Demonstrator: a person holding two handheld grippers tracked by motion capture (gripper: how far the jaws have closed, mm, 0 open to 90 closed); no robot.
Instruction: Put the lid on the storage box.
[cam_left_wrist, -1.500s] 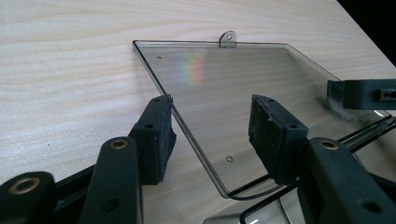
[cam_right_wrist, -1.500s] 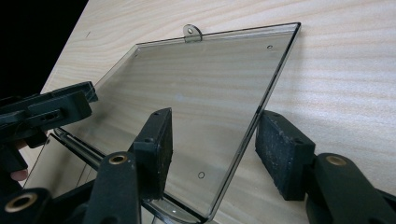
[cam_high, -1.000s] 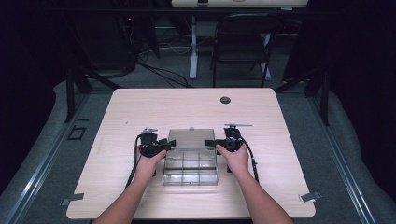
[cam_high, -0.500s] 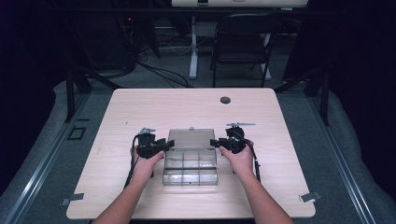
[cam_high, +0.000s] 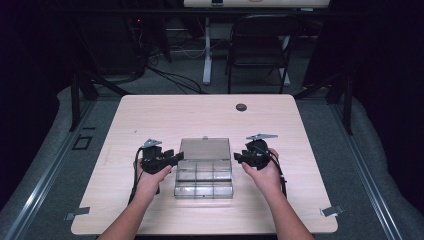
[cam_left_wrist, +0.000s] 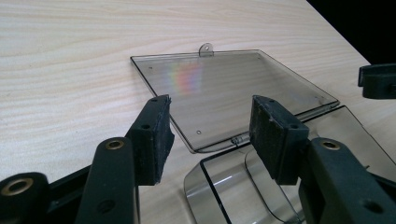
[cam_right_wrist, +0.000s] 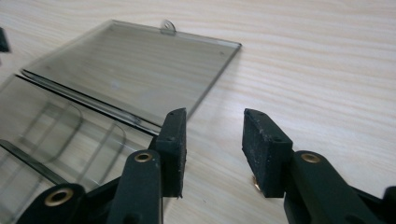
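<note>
A clear plastic box (cam_high: 204, 176) with small compartments sits near the front middle of the table (cam_high: 150, 115), its lid (cam_high: 205, 148) folded back flat on the wood behind it. The left gripper (cam_high: 176, 158) hangs just beside the box's left edge, jaws apart with nothing between them; the right gripper (cam_high: 238, 158) hangs off the box's right edge, its jaws having just been closing yet apart and empty too. The lid's small tab (cam_left_wrist: 205, 49) is the sensible purchase for swinging it shut; approach level and pinch gently, since thin plastic skids on wood. Beyond the box lies a small dark disc (cam_high: 241, 107); past the table stands a folding chair (cam_high: 260, 50) in a dim room.
</note>
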